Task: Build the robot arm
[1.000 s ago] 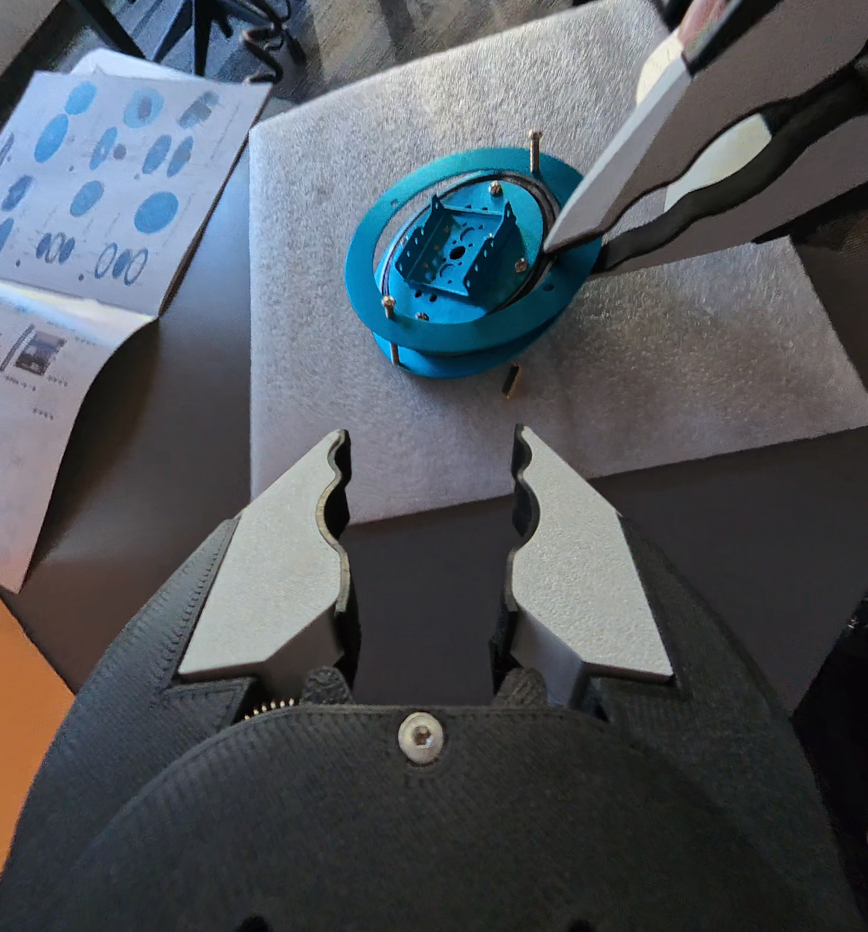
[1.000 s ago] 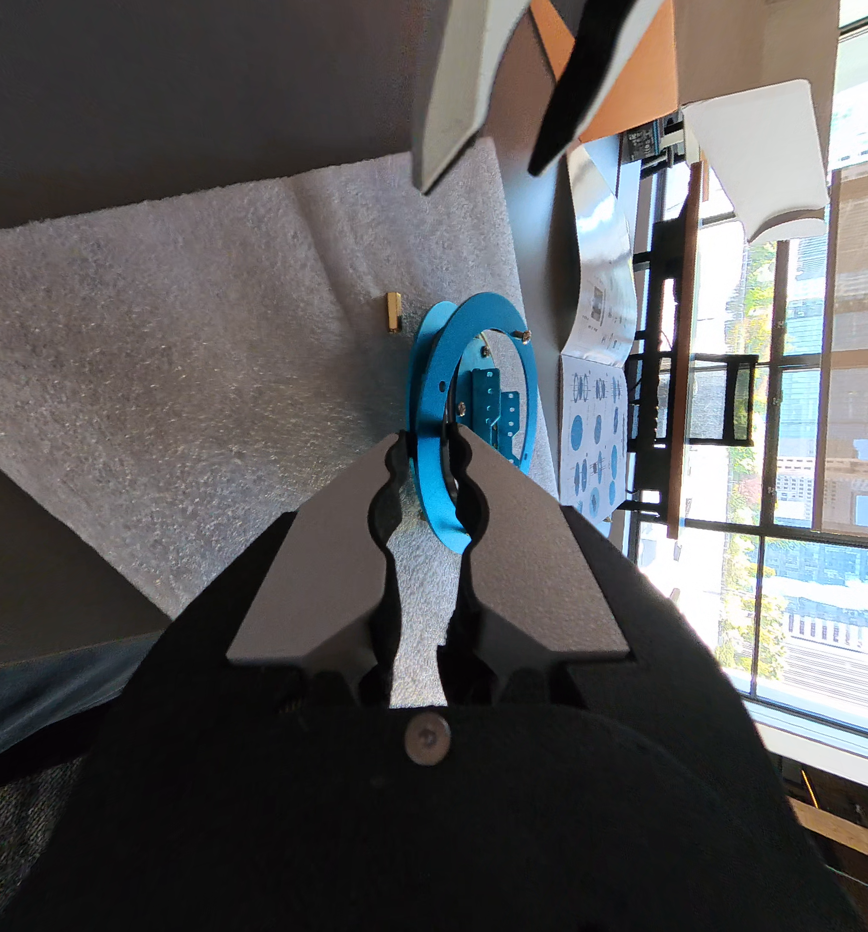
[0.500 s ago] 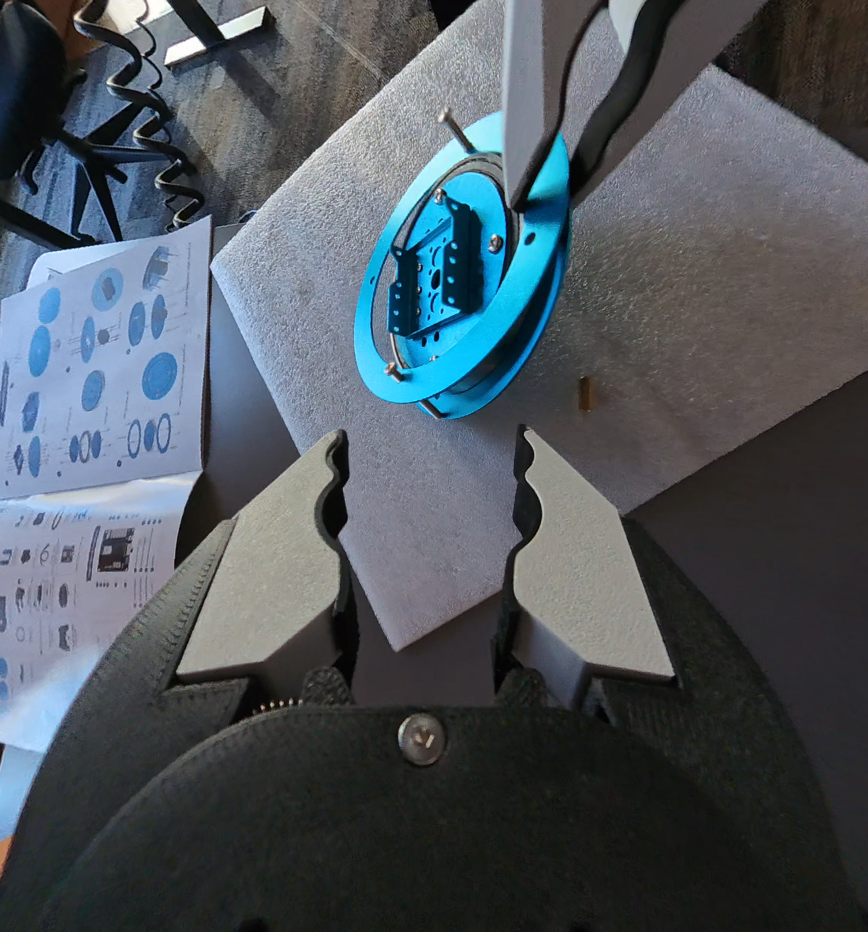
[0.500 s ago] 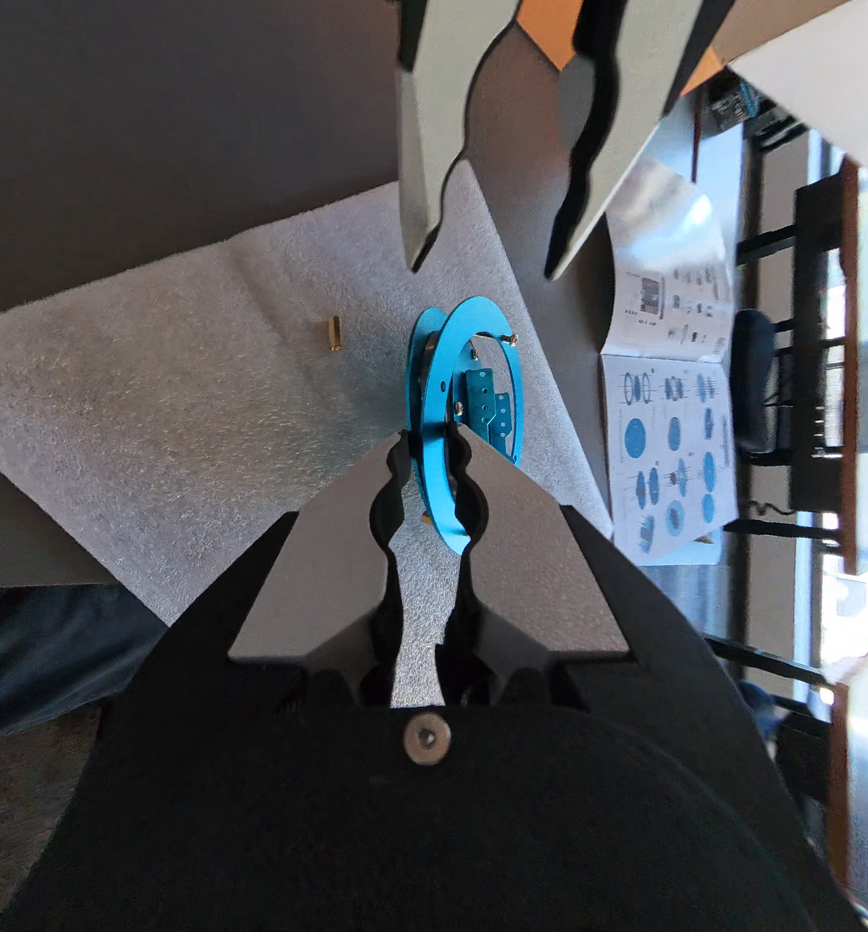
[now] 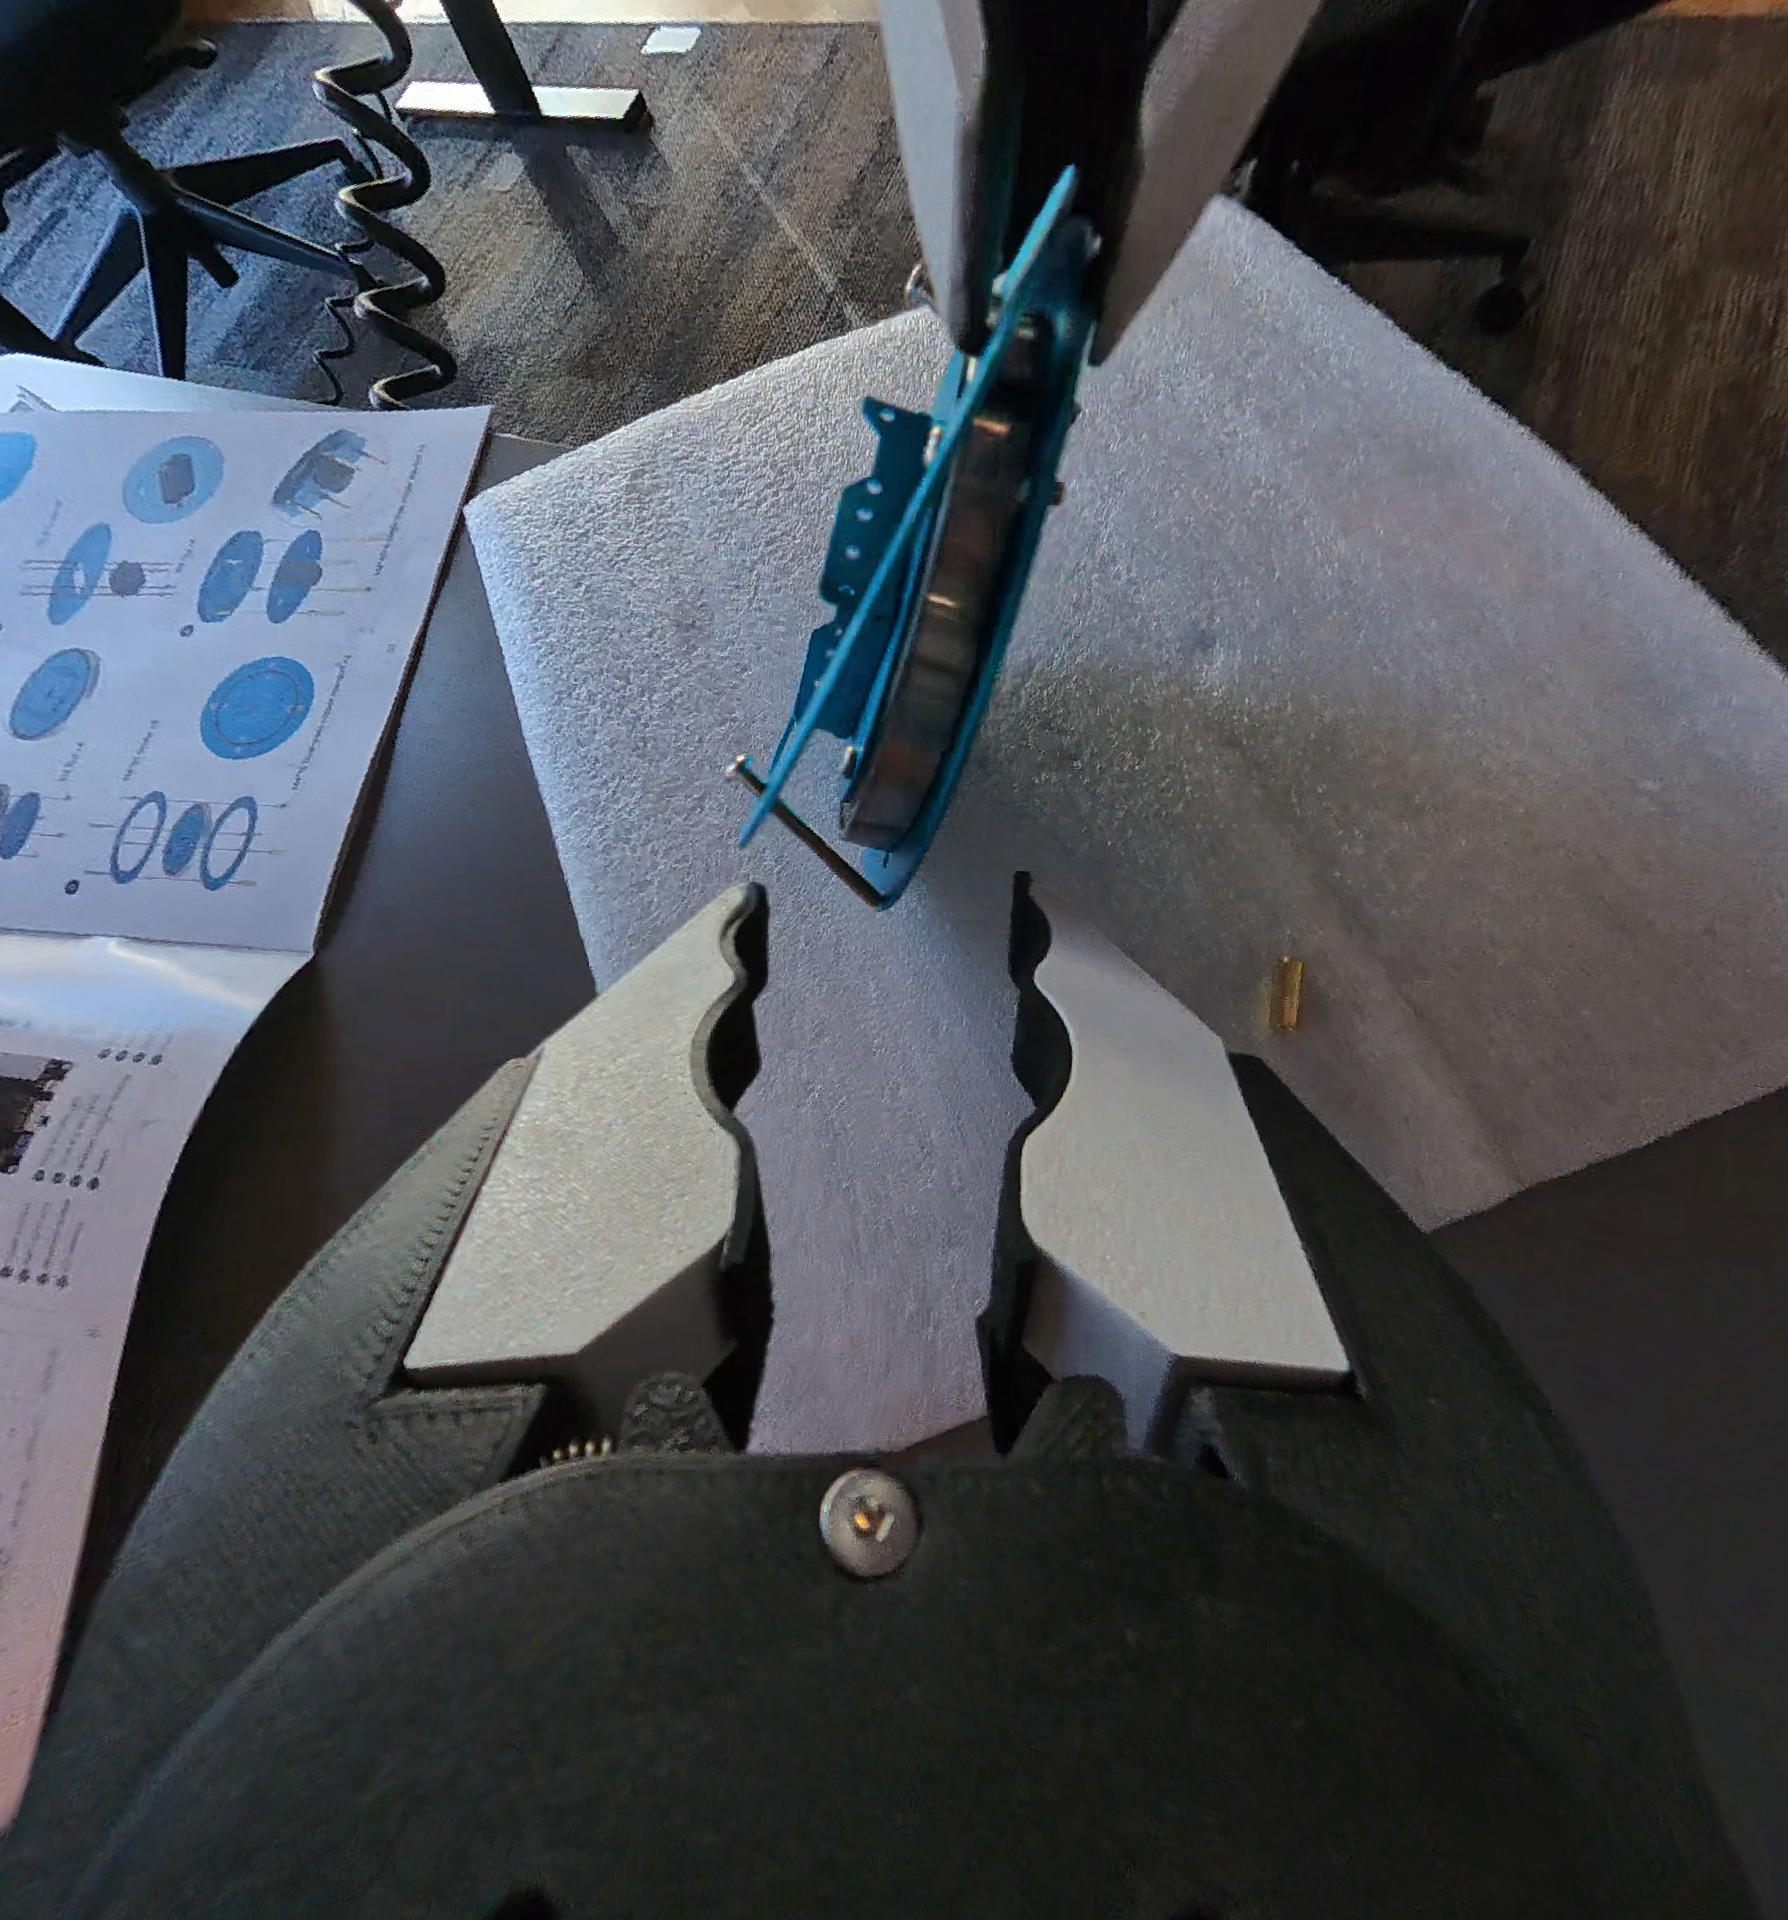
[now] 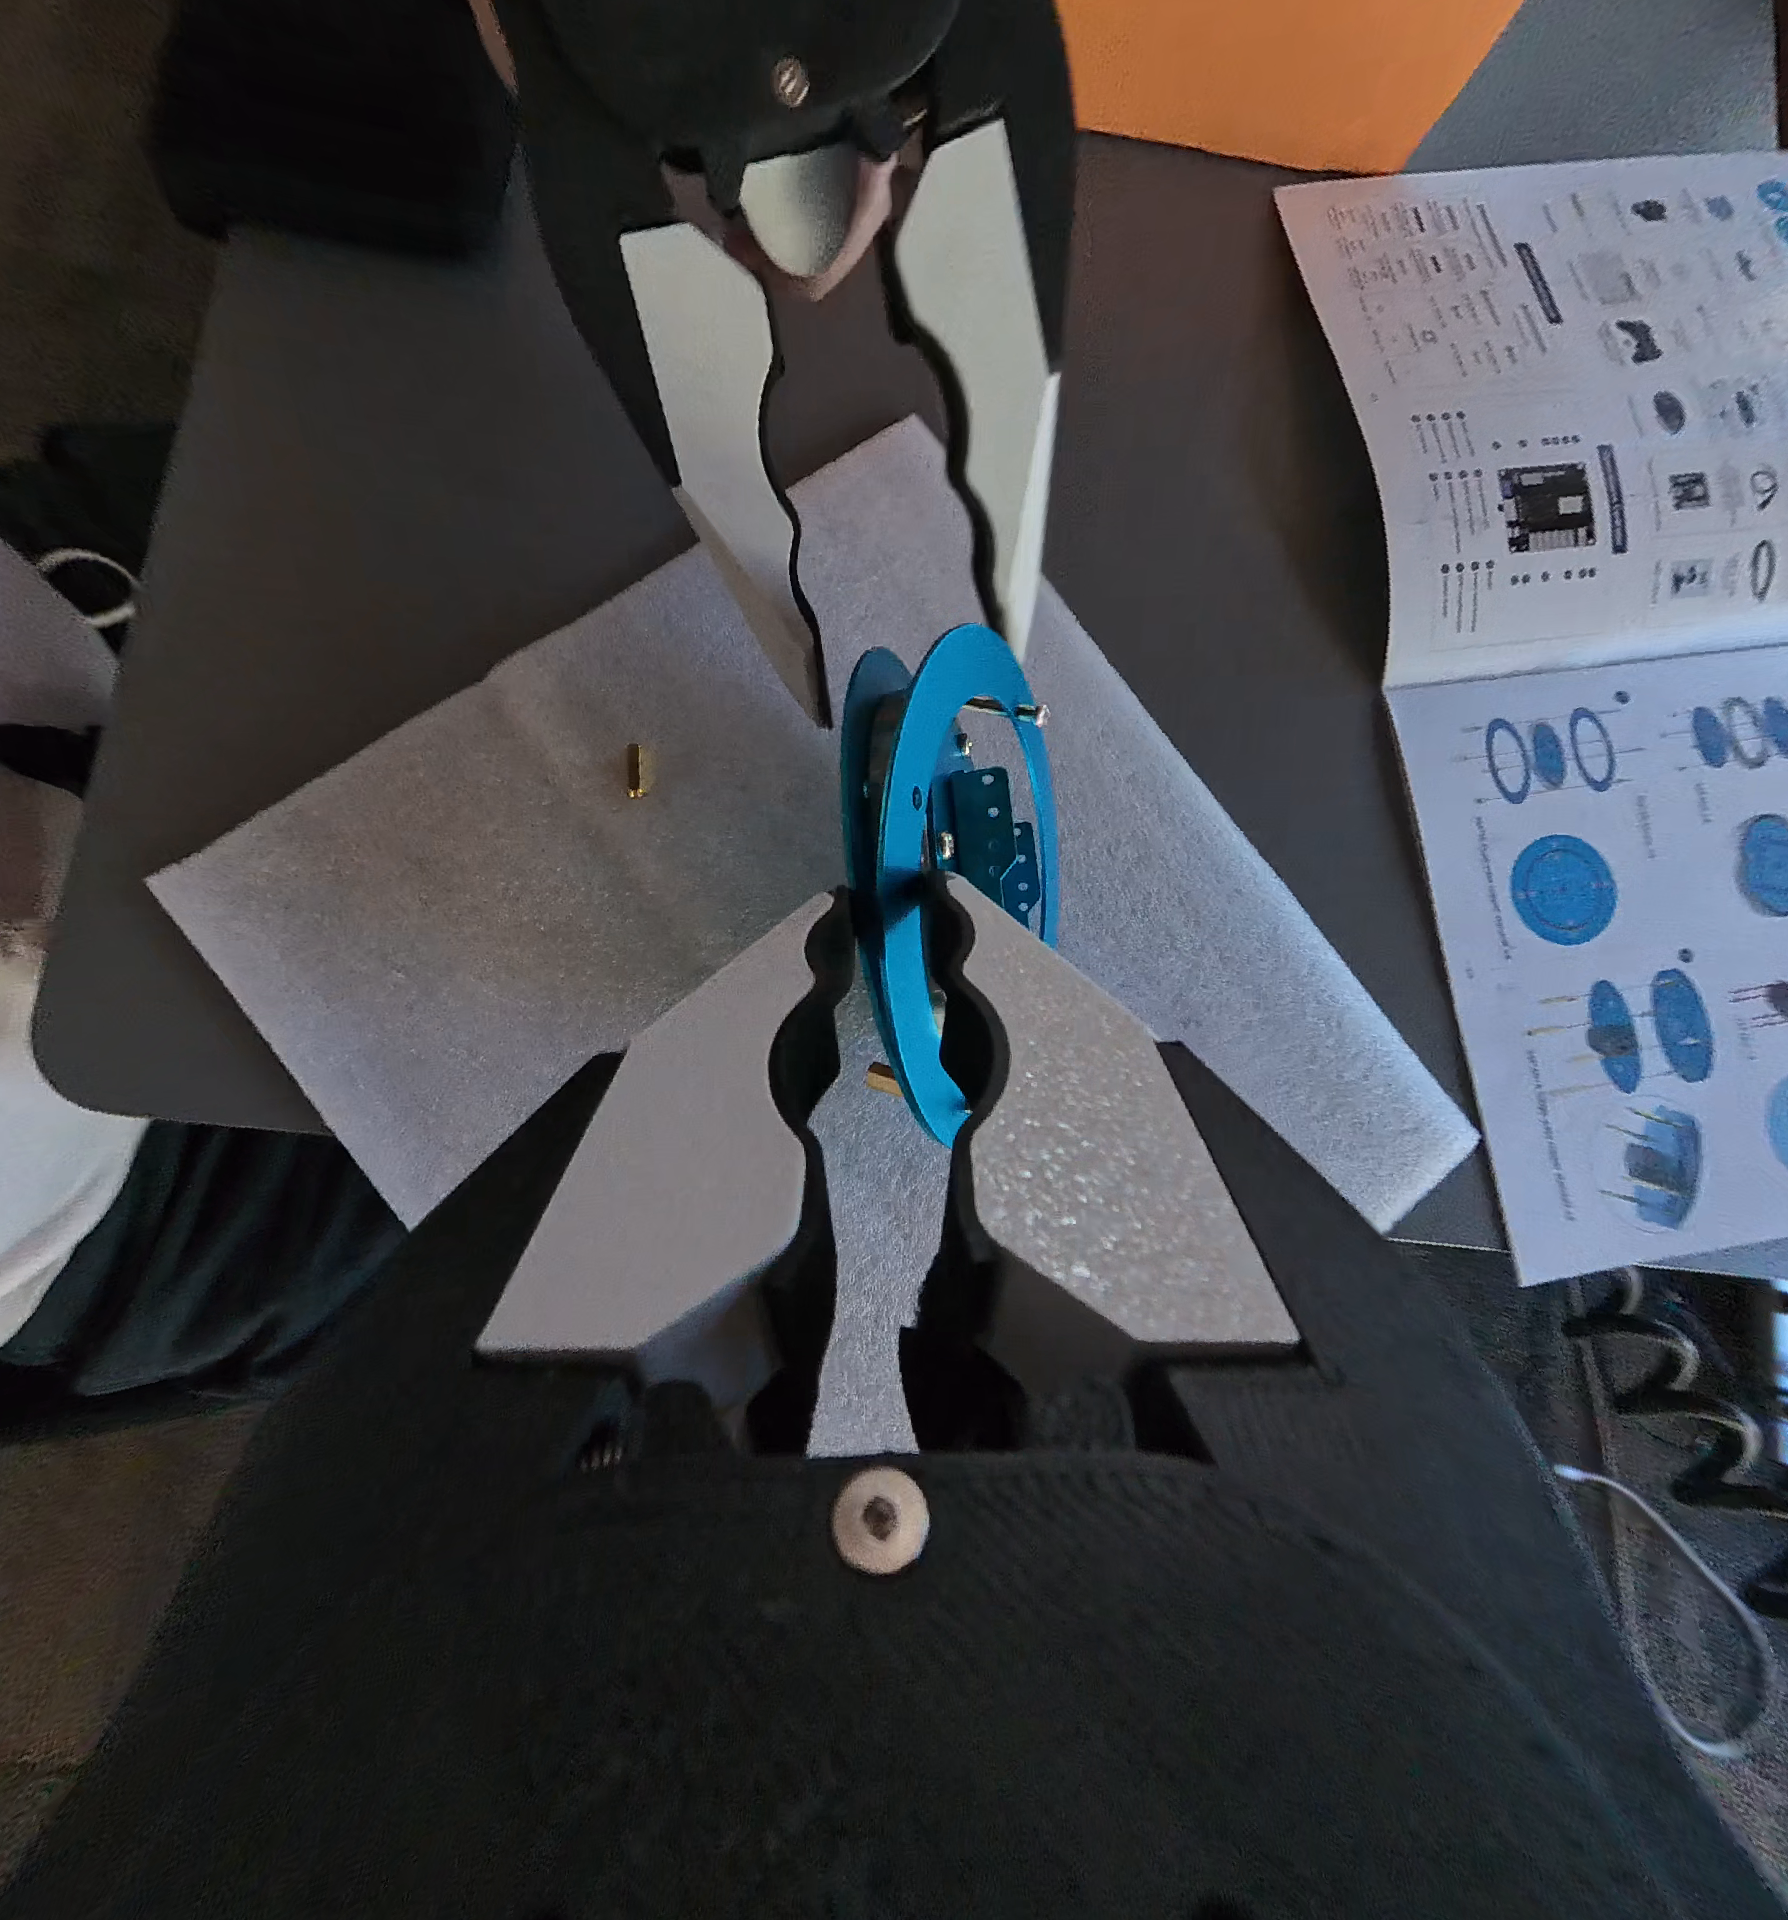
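Blue metal disc assembly (image 6: 947,831) hangs on edge above the white foam sheet (image 5: 1337,675), pinched at its rim by the right gripper (image 6: 895,904). The left gripper (image 5: 885,904) waits just beside its lower edge, fingers wide and empty. Judged risk: the thin rim pivots or slips; the loose screw (image 5: 807,826) snags. A brass standoff (image 5: 1285,992) lies apart.

No legible writing; only blurred print and blue diagrams on the instruction sheet (image 5: 142,665).
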`<action>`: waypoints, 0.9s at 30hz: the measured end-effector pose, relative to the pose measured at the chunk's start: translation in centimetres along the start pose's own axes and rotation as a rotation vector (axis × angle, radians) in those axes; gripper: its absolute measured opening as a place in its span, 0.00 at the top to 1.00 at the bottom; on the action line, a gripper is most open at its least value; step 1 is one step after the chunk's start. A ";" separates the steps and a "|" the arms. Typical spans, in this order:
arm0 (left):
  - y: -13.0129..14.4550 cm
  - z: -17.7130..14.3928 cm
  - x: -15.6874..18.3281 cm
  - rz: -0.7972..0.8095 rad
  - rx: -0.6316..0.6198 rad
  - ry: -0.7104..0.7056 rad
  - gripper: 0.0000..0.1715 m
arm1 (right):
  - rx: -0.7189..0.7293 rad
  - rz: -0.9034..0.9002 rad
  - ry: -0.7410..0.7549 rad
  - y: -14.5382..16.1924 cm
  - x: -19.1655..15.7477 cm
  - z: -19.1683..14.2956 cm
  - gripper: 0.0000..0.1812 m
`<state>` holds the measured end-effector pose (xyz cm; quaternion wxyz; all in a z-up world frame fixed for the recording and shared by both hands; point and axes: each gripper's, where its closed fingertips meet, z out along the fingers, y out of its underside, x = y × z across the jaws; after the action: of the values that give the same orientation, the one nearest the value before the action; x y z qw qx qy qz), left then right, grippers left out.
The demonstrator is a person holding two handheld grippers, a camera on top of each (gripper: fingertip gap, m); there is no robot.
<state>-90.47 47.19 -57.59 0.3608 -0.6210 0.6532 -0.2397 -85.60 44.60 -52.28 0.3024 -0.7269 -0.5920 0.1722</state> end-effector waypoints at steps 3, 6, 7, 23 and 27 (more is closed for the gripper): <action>-0.3 0.9 0.0 -0.052 0.017 0.005 0.78 | 0.047 0.056 -0.062 0.3 0.9 -0.5 0.94; -0.1 2.0 -0.4 -0.113 0.021 0.003 0.81 | 0.088 0.092 -0.107 0.6 1.7 -0.8 0.94; -0.1 2.3 -0.7 -0.138 0.027 0.002 0.84 | 0.102 0.108 -0.114 0.7 2.1 -0.9 0.94; -1.5 4.1 -1.9 -0.247 0.178 0.050 0.94 | 0.249 0.172 -0.177 2.1 4.2 -2.0 0.97; -1.6 4.1 -1.7 -0.196 0.183 0.032 0.94 | 0.255 0.149 -0.172 2.2 3.9 -2.1 0.97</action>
<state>-86.31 49.25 -58.66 0.3801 -0.6426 0.5704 -0.3422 -81.70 47.64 -51.73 0.3267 -0.7071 -0.5337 0.3294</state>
